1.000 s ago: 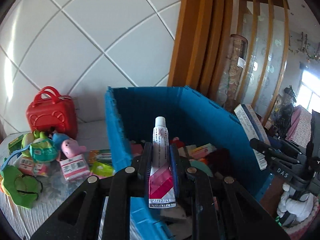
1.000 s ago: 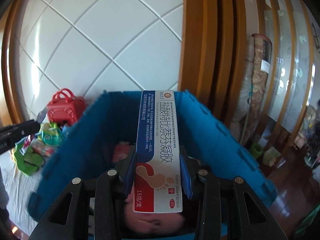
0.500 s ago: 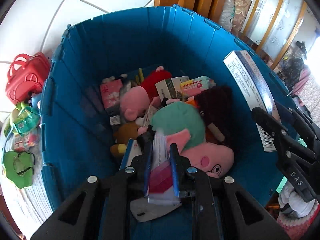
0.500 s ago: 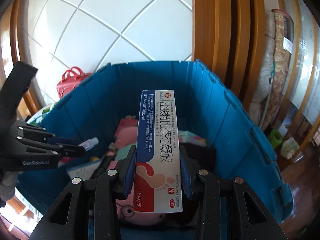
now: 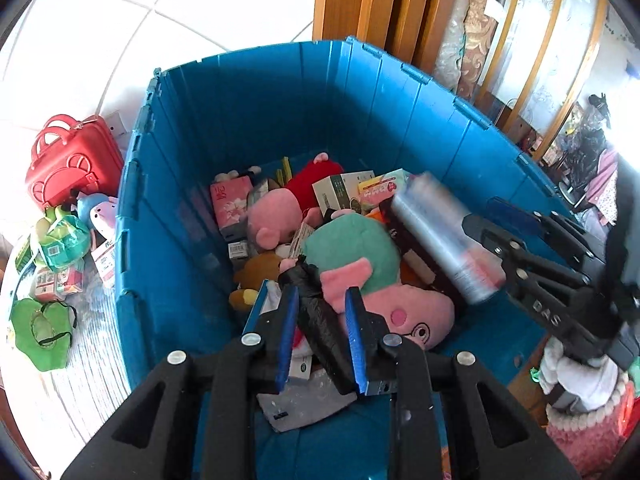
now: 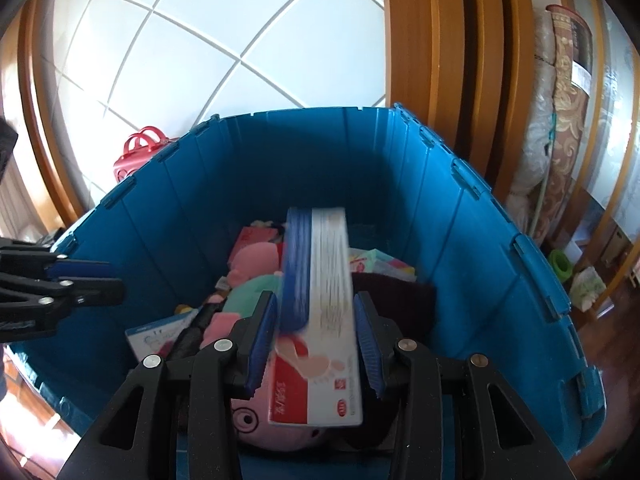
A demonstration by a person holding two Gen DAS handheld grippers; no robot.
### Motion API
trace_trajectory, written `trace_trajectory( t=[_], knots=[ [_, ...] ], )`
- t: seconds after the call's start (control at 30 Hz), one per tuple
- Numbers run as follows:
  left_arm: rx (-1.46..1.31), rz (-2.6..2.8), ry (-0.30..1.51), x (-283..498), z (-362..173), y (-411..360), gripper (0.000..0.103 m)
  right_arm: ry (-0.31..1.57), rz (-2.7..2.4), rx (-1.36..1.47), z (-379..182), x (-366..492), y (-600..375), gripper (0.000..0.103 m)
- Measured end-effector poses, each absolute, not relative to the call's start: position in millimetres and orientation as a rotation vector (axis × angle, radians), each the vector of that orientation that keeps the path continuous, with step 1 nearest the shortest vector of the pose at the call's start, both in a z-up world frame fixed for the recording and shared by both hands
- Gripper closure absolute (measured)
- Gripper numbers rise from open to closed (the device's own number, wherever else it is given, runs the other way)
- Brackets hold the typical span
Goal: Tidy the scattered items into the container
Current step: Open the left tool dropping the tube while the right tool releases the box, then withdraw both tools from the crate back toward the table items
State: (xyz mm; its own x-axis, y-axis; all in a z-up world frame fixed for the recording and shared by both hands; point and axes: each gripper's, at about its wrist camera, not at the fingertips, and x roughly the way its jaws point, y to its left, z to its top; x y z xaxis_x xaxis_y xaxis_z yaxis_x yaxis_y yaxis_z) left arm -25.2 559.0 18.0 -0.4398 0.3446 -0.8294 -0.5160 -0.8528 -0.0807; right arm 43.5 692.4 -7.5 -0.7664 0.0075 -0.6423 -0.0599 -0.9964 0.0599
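Both claws hang over the big blue bin (image 5: 420, 128), pointing down into it.

The left claw (image 5: 322, 332) is opening up. Its blue pads (image 5: 286, 330) stand a little apart and do not press on anything. A black wrapped thing (image 5: 320, 320) lies in the bin right under the gap.

The right claw (image 6: 316, 340) is opening too. The long medicine box (image 6: 320, 312) is between its pads, blurry and tilted, with a small gap on each side. It looks loose, slipping down over the bin's middle.

Inside the bin lie a pink pig toy (image 5: 404, 312) with a green top, a red toy (image 5: 316, 180), and some small boxes (image 5: 344, 192) near the back wall.

Outside the bin's left wall sit a red toy case (image 5: 72, 160) and a green pouch (image 5: 40, 332).
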Motion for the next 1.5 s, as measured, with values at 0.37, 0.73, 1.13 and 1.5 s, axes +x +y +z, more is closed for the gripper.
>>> trace_trajectory(
  t=[0.37, 0.73, 1.13, 1.5],
  knots=[
    [-0.996, 2.496, 0.134, 9, 53, 508, 0.068, 0.150, 2.977, -0.869, 22, 78, 698, 0.000],
    [-0.799, 2.894, -0.102, 45, 57, 367, 0.041, 0.184, 3.162, -0.724, 48, 90, 647, 0.000],
    [-0.901, 3.195, -0.255, 64, 17, 119, 0.041, 0.035, 3.327, -0.569, 84, 93, 475, 0.000],
    [-1.077, 3.101, -0.274, 46, -20, -19, 0.041, 0.083, 3.296, -0.770, 61, 47, 296, 0.000]
  ],
)
